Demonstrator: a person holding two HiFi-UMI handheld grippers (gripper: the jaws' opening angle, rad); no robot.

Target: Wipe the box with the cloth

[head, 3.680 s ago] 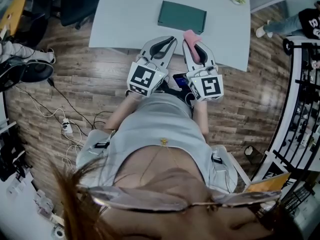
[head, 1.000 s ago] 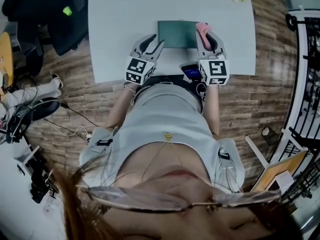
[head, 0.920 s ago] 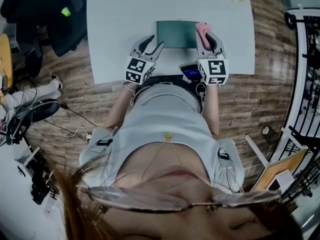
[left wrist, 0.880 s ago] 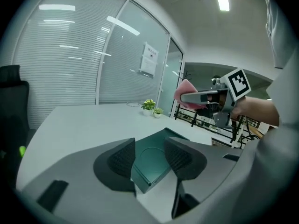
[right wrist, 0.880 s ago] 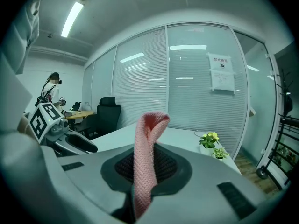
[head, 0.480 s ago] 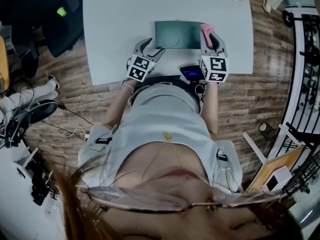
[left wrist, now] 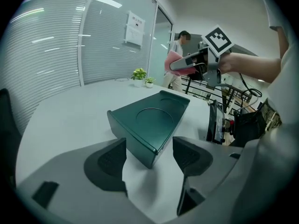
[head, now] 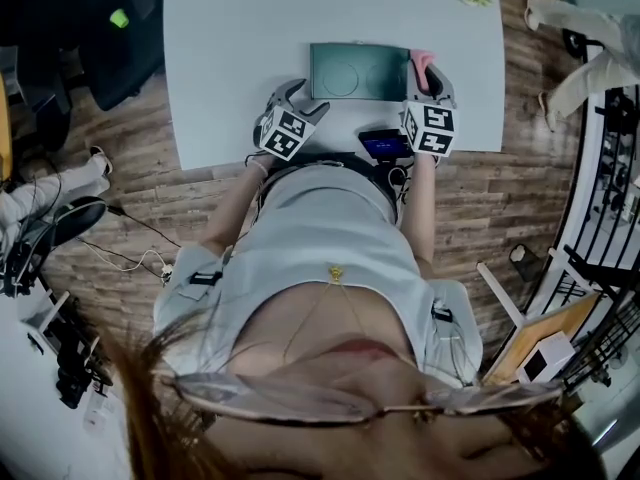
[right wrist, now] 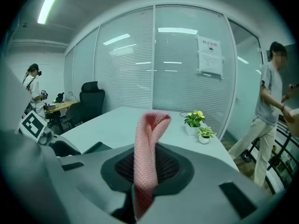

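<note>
- Two hand-held grippers work over a pale grey table (head: 240, 28), one at each end of a dark green box (head: 358, 71).
- Box: it lies flat on the table near the person's edge, with a faint circle pressed into its lid. In the left gripper view the box (left wrist: 150, 120) points one corner at the camera.
- Left gripper (head: 303, 98): its jaws have just been opening and stand spread wide. In its own view the left gripper (left wrist: 149, 152) has the box's near corner in the gap, and the ribbed pads (left wrist: 110, 158) stand clear of it on both sides.
- Right gripper (head: 428, 68): it is by the box's right end, and the left gripper view shows it lifted above the table. Its jaws are pressed together on a pink cloth (head: 422, 59).
- Cloth: in the right gripper view the knitted cloth (right wrist: 148, 143) rises from the right gripper (right wrist: 145, 169) as a folded loop, apart from the box.
- Phone (head: 383, 145): it sits with a lit screen at the person's waist, between the grippers.
- Plants (right wrist: 198, 123): two small pots stand at the table's far edge.
- Office chair (right wrist: 91, 101): it stands beyond the table by the glass wall.
- Bystander (right wrist: 268, 111): a person walks past on the right.
</note>
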